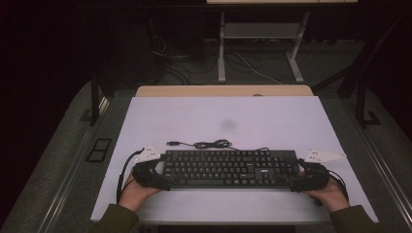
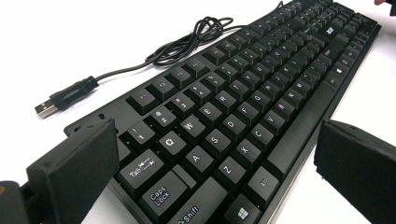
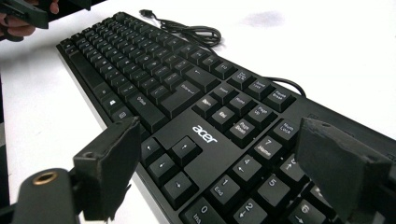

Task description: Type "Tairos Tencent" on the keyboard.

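On the white table (image 1: 272, 116) we see the black keyboard (image 1: 228, 168) lying flat near the front edge, its coiled cable (image 1: 211, 144) just behind. We hold the left gripper (image 1: 154, 175) and right gripper (image 1: 302, 177) wide open, jaws straddling the keyboard's two ends without clamping.

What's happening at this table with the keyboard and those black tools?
A person holds a claw tool in each hand, one at each end of a black keyboard lying on the white table. The left claw and right claw both stand open, jaws straddling the keyboard's ends. Its cable lies loosely coiled behind it, unplugged.
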The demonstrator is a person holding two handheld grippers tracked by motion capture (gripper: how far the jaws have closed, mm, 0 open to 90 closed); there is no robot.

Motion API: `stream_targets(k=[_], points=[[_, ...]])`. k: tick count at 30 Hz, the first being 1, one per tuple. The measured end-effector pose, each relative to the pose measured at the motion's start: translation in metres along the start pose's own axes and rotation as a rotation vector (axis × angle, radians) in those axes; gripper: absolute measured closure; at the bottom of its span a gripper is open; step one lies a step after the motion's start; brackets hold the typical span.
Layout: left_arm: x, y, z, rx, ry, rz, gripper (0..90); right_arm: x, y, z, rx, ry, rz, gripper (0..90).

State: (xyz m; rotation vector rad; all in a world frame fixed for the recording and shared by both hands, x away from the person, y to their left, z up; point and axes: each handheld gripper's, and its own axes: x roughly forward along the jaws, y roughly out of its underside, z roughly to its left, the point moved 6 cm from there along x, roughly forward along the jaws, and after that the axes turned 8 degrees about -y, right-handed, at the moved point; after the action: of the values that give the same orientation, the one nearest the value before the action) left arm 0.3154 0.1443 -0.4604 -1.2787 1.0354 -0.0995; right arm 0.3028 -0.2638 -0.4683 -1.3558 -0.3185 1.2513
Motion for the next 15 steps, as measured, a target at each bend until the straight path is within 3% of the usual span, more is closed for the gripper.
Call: stream_targets(k=[15], points=[[0.0003,0.0001,-0.0005,0.005,0.005,0.003,0.0,0.0006,0.0006,0.0,-0.001,-0.006,0.001,14.2]])
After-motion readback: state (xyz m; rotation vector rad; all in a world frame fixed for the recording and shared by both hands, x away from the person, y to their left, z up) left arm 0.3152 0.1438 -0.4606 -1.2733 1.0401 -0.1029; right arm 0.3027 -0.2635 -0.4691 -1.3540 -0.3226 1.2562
